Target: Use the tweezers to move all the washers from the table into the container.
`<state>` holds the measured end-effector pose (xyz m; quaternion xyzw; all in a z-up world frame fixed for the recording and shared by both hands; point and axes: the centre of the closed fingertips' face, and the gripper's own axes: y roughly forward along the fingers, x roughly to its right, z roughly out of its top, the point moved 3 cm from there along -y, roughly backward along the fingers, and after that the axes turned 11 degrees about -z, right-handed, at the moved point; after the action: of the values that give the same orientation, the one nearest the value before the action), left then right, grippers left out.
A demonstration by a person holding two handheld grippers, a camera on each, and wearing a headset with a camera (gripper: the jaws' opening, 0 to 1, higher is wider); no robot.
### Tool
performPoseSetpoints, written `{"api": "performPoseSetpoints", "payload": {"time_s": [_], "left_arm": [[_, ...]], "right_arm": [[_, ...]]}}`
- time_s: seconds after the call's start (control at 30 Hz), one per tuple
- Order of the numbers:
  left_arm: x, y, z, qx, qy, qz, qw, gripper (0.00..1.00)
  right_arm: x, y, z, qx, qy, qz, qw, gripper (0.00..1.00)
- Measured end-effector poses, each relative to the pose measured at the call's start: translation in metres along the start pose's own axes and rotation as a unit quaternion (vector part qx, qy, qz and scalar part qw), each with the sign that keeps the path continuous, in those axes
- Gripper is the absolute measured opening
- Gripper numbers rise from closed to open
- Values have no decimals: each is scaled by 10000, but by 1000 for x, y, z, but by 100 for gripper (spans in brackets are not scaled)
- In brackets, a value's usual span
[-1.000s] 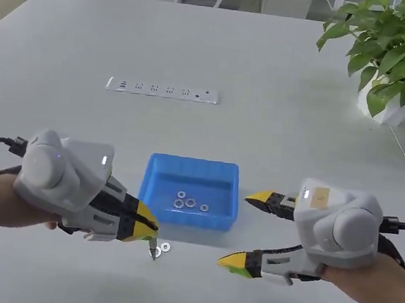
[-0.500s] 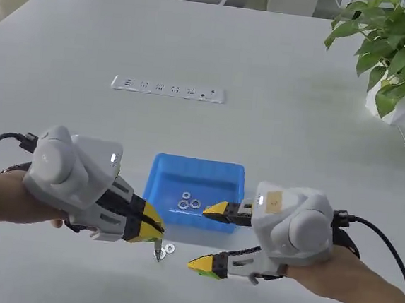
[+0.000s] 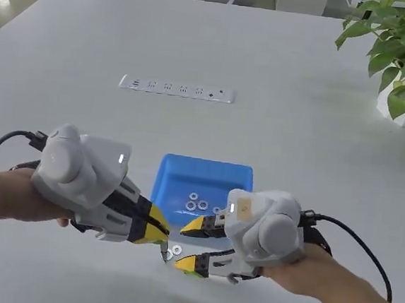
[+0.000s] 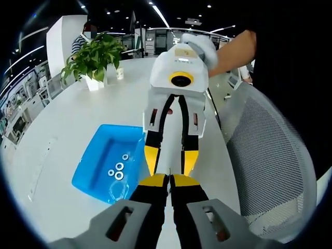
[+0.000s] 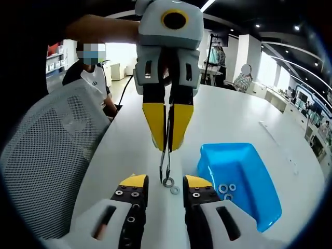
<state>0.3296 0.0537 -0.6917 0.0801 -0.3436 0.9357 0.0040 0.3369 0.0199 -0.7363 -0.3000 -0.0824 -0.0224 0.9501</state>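
My left gripper [image 3: 160, 231] is shut on slim metal tweezers [image 3: 164, 252], which point down at the table. In the right gripper view the tweezers [image 5: 166, 161] have their tips at a small steel washer [image 5: 168, 182], with a second washer [image 5: 175, 190] just beside it. My right gripper [image 3: 183, 246] faces the left one, open, its yellow-tipped jaws standing either side of these washers [image 3: 175, 250]. Just behind them is the blue container [image 3: 207, 177], which holds several washers [image 3: 198, 204]. The left gripper view shows the container [image 4: 98, 166] left of the right gripper [image 4: 169, 166].
A white power strip [image 3: 176, 89] lies further back on the grey table. A potted plant [image 3: 402, 55] stands at the far right. A grey mesh chair [image 5: 46, 155] is beside the table's near edge. Cables trail from both grippers.
My right gripper has moved left, up to the left gripper and the washers on the table. The left gripper and tweezers have stayed over the washers. The head camera has shifted.
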Motion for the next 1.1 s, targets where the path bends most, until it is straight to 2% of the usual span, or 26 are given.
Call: {"api": "performPoseSetpoints", "payload": {"time_s": [0.43,0.77,1.1], "left_arm": [[0,-1,-1,-53,1,-87,9999,6],[0,0,-2,-104,16,-156,9998,6],[-1,0,-2,-147,11,-197,9997,6]], "right_arm": [[-3,19,-1,-51,71,143,9999,17],[-7,24,-1,-120,85,226,9996,11],[-8,27,-2,-207,93,175,9996,9]]}}
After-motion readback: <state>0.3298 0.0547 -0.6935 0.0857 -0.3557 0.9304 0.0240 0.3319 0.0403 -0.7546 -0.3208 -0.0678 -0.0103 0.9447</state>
